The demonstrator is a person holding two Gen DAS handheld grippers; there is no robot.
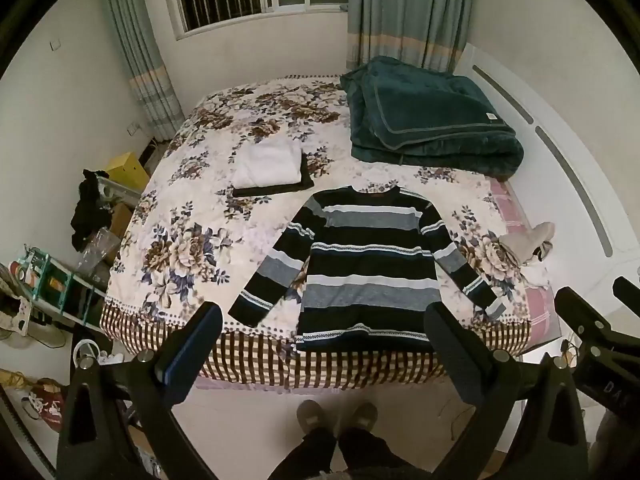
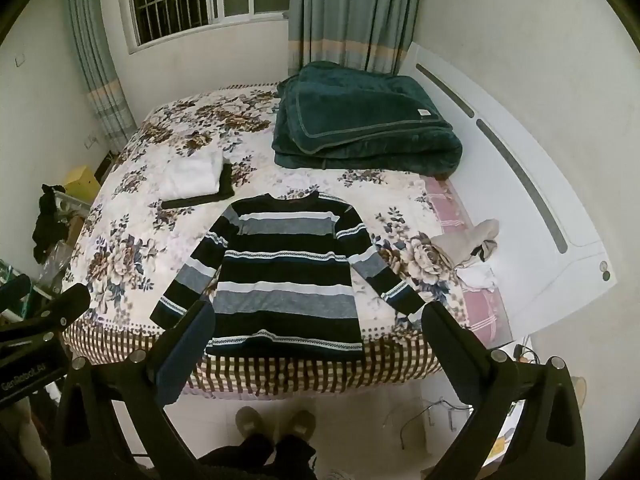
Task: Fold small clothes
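One striped sweater (image 1: pixel 370 270) lies flat near the foot edge of the bed (image 1: pixel 192 216), both sleeves spread. Beyond it sit one folded white garment (image 1: pixel 270 162) on a dark one (image 1: pixel 272 190), one folded teal blanket (image 1: pixel 424 116) and a small crumpled pile (image 1: pixel 528 242). The left tool (image 1: pixel 324 340) and right tool (image 2: pixel 316 340) both gape wide, empty, held above the bed's foot.

A striped sweater (image 2: pixel 282 276) is spread flat on the near edge of the bed (image 2: pixel 132 248), framed by the wide-spread right gripper (image 2: pixel 316 344), held above.
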